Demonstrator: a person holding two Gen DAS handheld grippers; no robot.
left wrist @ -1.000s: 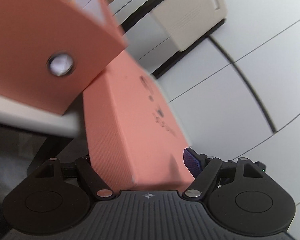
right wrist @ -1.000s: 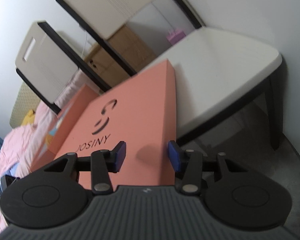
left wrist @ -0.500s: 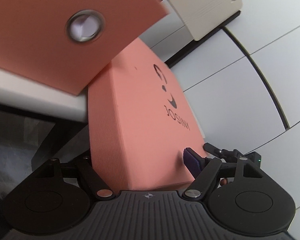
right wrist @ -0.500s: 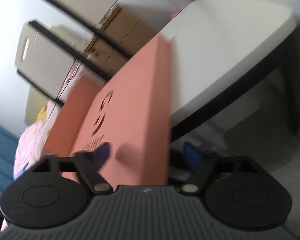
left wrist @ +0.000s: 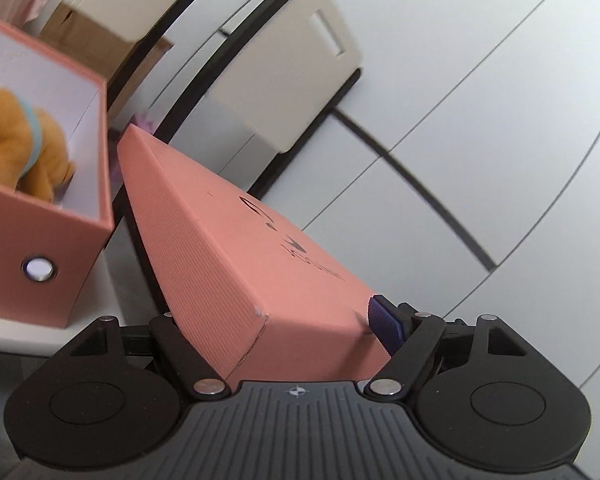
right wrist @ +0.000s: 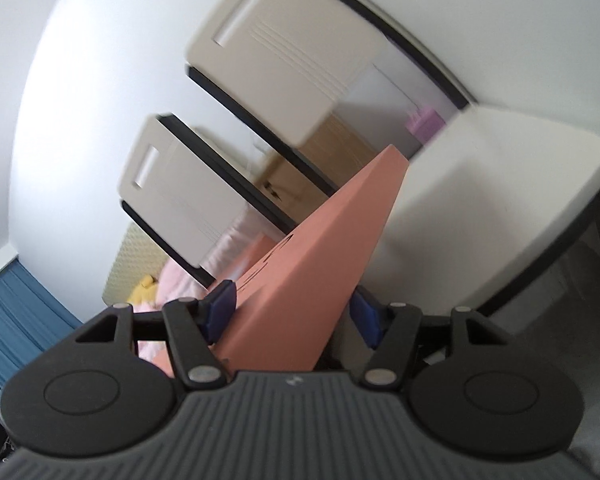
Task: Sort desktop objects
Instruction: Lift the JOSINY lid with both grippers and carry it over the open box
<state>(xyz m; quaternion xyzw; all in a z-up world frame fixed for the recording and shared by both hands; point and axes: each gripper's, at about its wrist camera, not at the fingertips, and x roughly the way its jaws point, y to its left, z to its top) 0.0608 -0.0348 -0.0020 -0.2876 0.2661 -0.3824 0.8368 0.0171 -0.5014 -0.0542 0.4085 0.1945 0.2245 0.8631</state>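
Holding a salmon-pink box lid by two corners, you have both grippers on the one piece. Start at the left: past the left gripper's left finger sits the open pink storage box, well clear of the jaws, with an orange plush toy inside it. Between the left jaws the lid's near corner fills the gap; the blue pad on the right presses its printed top, while the other pad is hidden behind the lid's side wall, so the grip looks clamped but only one contact shows. From here the lid's long axis runs straight forward and away from the jaws, narrowing toward the pale chair backs.

In the right wrist view, the right gripper straddles the lid's edge with its jaws closing. The left pad lies against the printed face; the right pad appears to stand just off the underside, though blur makes that hard to settle. The white tabletop lies ahead and to the right of these jaws.

The open box lies left of the left jaws, so that hand is nearer; the lid probably has to swing that way, held level between both grips.
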